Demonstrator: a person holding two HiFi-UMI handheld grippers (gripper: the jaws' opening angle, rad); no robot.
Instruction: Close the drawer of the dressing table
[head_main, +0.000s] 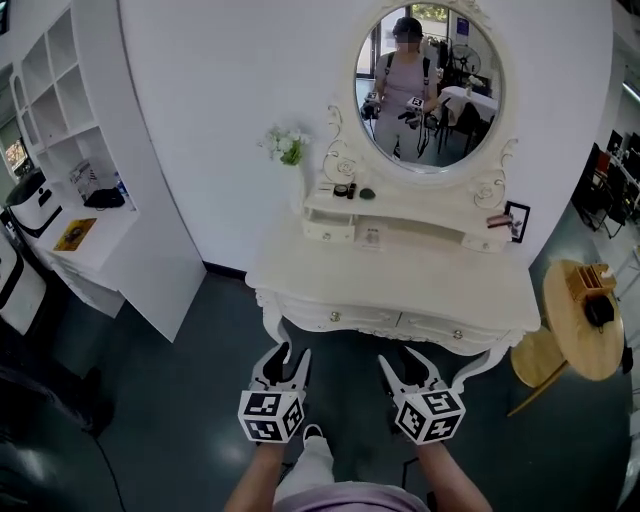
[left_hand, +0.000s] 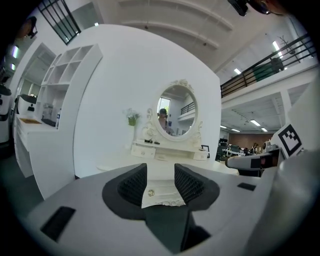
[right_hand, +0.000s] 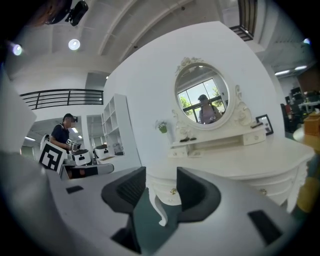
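The white dressing table (head_main: 400, 275) with its oval mirror (head_main: 428, 85) stands against the wall in the head view. Its two front drawers (head_main: 395, 322) with small brass knobs look flush with the table's front. My left gripper (head_main: 285, 358) and right gripper (head_main: 412, 362) hover side by side just short of that front, both open and empty, touching nothing. In the left gripper view the gripper (left_hand: 161, 182) frames a drawer knob (left_hand: 151, 193) some way off. The right gripper (right_hand: 162, 187) frames another knob (right_hand: 173, 191) and a curved table leg (right_hand: 161, 212).
A white shelf unit (head_main: 70, 200) stands at the left. A round wooden side table (head_main: 580, 320) is at the right of the dressing table. Small items, a flower sprig (head_main: 288, 146) and a photo frame (head_main: 517, 220) sit on the tabletop. My leg and shoe (head_main: 313, 440) are below.
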